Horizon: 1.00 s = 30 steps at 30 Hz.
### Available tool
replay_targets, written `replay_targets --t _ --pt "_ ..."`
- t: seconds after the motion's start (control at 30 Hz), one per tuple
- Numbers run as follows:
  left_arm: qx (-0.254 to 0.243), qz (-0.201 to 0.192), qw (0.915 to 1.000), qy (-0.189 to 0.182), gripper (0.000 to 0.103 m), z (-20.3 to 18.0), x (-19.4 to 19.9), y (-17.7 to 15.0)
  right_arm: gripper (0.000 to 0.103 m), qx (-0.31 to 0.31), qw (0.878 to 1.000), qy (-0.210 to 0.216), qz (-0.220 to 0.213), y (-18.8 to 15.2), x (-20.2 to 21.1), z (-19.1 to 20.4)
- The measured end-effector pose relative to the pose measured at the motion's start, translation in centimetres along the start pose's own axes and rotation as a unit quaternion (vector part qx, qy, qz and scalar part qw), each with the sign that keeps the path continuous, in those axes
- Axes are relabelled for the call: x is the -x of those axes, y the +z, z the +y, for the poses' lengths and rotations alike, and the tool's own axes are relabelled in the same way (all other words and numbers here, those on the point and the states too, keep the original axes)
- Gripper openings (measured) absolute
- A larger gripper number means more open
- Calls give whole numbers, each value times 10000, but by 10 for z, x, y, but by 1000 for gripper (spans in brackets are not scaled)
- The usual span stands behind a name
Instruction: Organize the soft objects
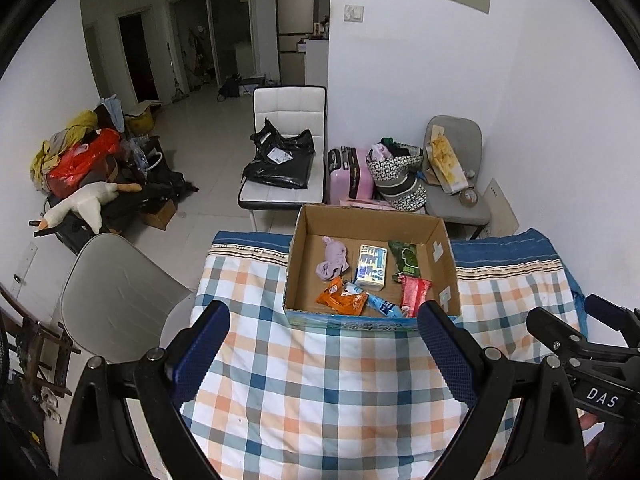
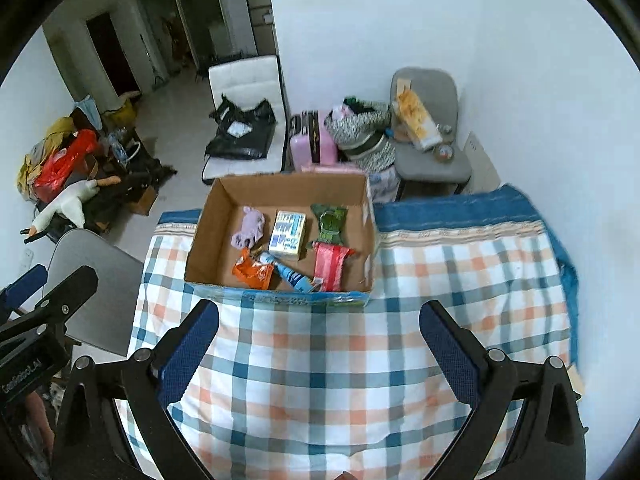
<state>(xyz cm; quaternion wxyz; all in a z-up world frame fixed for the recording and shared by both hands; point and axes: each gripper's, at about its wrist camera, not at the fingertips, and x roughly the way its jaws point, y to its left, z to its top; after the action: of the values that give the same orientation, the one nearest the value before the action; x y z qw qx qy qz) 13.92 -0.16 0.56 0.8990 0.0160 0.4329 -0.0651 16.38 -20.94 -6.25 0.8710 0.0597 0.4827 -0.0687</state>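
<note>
A pink suitcase [image 1: 349, 173] stands between the white chair [image 1: 286, 128] and grey chair [image 1: 456, 168].

I see white walls [image 1: 420, 80] and a pale tiled floor [image 1: 208, 128] running back to dark doorways [image 1: 134, 60]. A white padded chair [image 1: 288, 104] holds a black plastic bag [image 1: 280, 156]; beside it stand a pink suitcase [image 1: 350, 176] and a grey chair [image 1: 456, 140]. Bags and clothes pile along the left wall [image 1: 80, 152], a plush goose [image 1: 80, 204] on top. The surface wears a checked cloth [image 1: 320, 380].
</note>
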Motion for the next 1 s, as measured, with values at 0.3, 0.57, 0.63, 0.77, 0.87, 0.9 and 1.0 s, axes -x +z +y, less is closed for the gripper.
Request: replay_targets --t 0.3,0.57,0.63,0.77,0.87,0.9,1.0 --pt "-75 -286 9995 77 96 -6 38 -6 102 50 9995 131 -270 -9 47 3" --pt "-57 -248 9997 70 96 -4 43 -12 102 41 9993 102 -362 -14 58 0" --pt "-61 -248 9996 85 96 -5 42 -12 102 63 9993 106 -362 -14 58 0" --pt "-79 -185 9998 87 96 -6 43 -14 102 61 9993 88 -350 -15 58 0" --pt "-78 -154 9998 80 96 -6 42 -14 102 48 9994 74 -327 -17 60 -2" --pt "-77 -146 9998 74 96 -6 42 -14 102 51 9994 67 -328 -18 61 -2" --pt "-77 -142 9998 68 96 -6 43 -14 102 41 9994 75 -324 -19 61 -3"
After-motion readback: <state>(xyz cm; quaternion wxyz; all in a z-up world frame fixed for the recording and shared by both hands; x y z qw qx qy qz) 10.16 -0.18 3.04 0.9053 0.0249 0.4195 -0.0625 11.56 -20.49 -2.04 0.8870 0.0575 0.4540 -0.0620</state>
